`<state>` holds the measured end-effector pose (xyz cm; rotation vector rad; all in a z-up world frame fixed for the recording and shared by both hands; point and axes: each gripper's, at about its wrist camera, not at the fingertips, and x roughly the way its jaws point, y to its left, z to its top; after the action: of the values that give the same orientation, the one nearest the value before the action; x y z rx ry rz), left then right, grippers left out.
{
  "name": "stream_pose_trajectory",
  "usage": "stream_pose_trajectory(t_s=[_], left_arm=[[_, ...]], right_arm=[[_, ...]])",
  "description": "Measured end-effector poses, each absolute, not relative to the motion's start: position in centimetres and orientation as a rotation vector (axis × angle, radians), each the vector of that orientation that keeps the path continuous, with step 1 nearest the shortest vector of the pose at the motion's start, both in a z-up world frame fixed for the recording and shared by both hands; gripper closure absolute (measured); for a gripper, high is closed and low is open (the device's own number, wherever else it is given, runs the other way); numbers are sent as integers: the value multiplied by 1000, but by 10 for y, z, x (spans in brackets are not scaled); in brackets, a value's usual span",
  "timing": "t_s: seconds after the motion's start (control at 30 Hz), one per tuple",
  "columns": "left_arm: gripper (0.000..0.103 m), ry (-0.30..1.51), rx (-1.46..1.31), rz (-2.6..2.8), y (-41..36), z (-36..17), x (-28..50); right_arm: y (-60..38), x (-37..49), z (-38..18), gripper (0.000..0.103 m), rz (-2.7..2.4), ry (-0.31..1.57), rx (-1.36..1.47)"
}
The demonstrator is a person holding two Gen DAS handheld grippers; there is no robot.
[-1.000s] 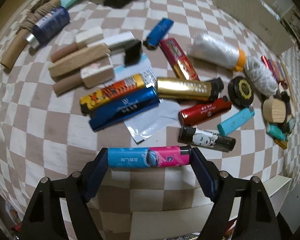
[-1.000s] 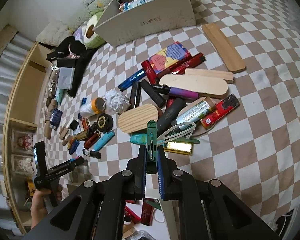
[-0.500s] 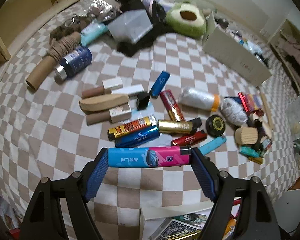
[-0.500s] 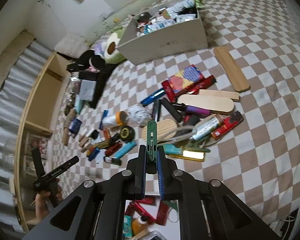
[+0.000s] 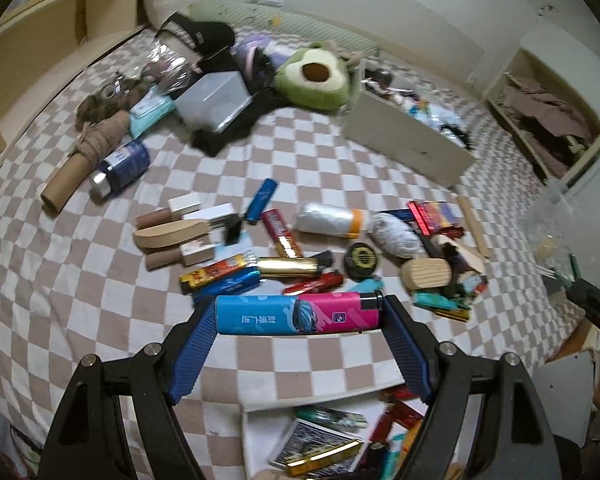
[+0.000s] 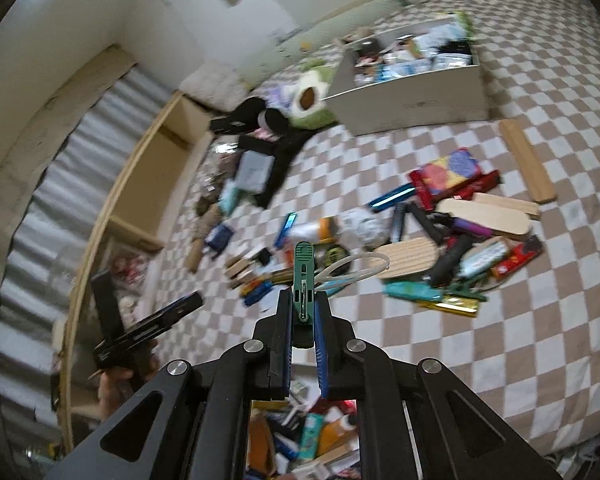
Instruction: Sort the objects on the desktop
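Blue-padded left gripper (image 5: 298,316) is pinching a blue-and-pink lighter (image 5: 298,315) endwise while the right gripper (image 6: 302,320) is clamping a green clothespin (image 6: 303,280), both probably heading for the near white box (image 5: 260,412).

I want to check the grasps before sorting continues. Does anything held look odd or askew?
The left gripper holds the blue-pink lighter level, end to end. The right gripper pinches only the green clothespin; a white loop dangles loosely beside it.
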<state>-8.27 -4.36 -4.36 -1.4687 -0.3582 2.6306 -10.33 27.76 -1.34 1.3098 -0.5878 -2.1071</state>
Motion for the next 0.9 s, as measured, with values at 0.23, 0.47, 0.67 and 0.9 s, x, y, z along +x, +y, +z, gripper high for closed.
stream_pose_trajectory(t_s=[0.23, 0.47, 0.67, 0.9], left_arm=[[22, -287, -1403, 2573, -16, -31, -64], [22, -208, -1427, 2476, 14, -38, -48], [22, -131, -1484, 2404, 36, -54, -40], [22, -55, -1571, 2349, 50, -79, -40]], right_arm=[[253, -85, -10, 92, -1995, -516, 1307], [228, -69, -37, 92, -1891, -404, 1422], [216, -57, -69, 92, -1832, -309, 1546], [211, -56, -110, 92, -1803, -211, 1690]])
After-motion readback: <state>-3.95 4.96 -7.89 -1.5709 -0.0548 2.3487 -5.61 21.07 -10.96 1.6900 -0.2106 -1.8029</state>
